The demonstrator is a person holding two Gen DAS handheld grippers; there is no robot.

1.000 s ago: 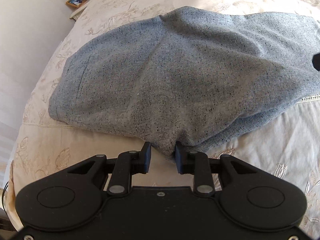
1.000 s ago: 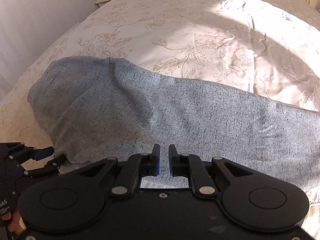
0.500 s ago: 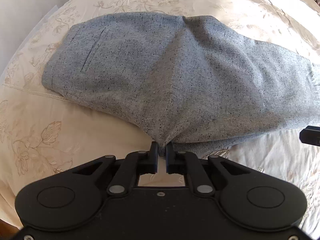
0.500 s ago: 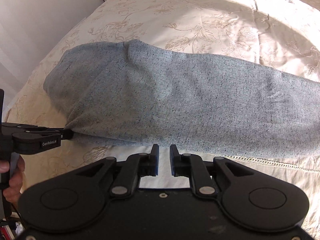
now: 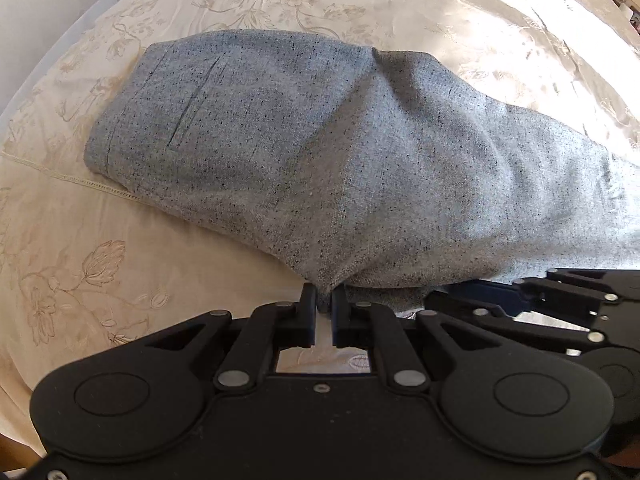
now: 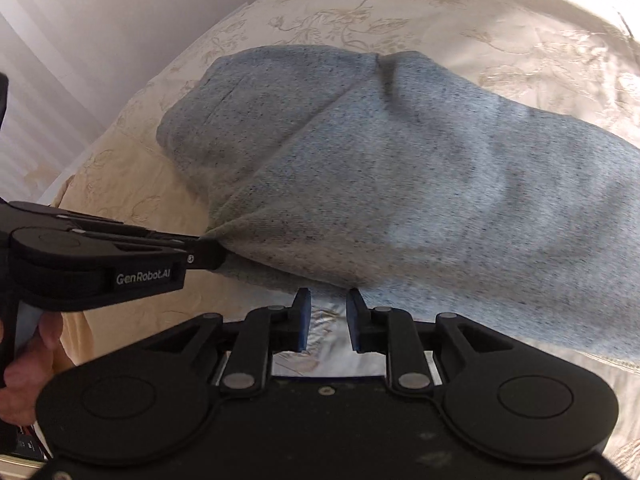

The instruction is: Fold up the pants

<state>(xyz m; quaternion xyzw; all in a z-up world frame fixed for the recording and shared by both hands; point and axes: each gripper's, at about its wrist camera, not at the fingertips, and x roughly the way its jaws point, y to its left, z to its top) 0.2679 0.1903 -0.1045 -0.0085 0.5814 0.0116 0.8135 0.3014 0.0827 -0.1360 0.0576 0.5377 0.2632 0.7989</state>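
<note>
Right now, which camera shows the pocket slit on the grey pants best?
The left wrist view: the pocket slit on the pants shows sharp and unobstructed. In the right wrist view it is only a faint, blurred line.

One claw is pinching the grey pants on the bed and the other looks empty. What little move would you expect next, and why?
Probably the right gripper eases forward and shuts on the pants edge just ahead of it. Its fingers are open and hold nothing, while the left gripper is already shut on a bunched fold at the near edge. Lifting to fold likely needs a second grip.
</note>
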